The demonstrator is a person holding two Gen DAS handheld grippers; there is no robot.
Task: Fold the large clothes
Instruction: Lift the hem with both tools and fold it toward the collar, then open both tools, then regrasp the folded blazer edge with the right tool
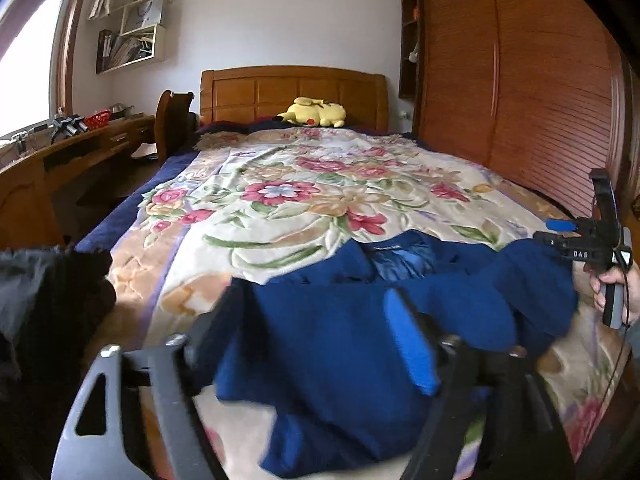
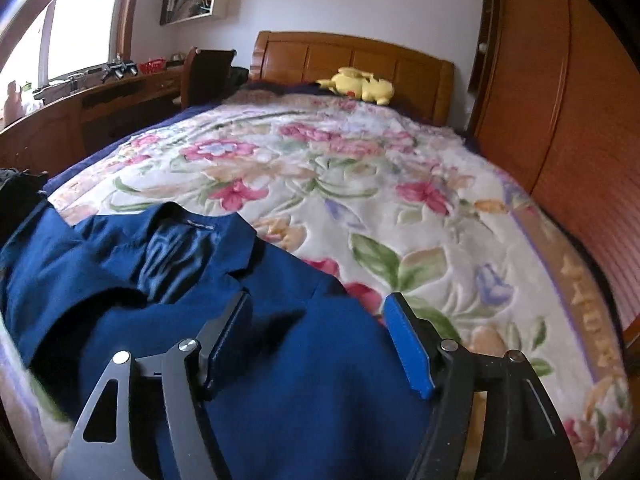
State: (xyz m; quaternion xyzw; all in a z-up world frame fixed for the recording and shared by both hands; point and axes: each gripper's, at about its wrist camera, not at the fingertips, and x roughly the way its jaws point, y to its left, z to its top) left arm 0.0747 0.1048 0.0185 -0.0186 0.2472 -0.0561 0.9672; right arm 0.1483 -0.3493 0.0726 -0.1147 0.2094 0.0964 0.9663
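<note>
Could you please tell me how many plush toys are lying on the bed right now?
1: a yellow plush toy lies at the far end of the bed, just before the wooden headboard. Others could be hidden beyond the views.

Little legible text is found.

- "DAS" is read in white characters on the black body of the right gripper [image 1: 576, 245], at the far right of the left wrist view; the characters look mirrored or inverted, so the reading is uncertain.
- A small dark label is seen inside the collar of the blue jacket [image 2: 200, 223]; its lettering is too small to be read.
- Gold characters are woven into the right border of the floral blanket [image 2: 576, 276]; they are distorted and cannot be made out.
- Faint print on a white bag [image 1: 146, 12] on the wall shelf is not resolved.
</note>
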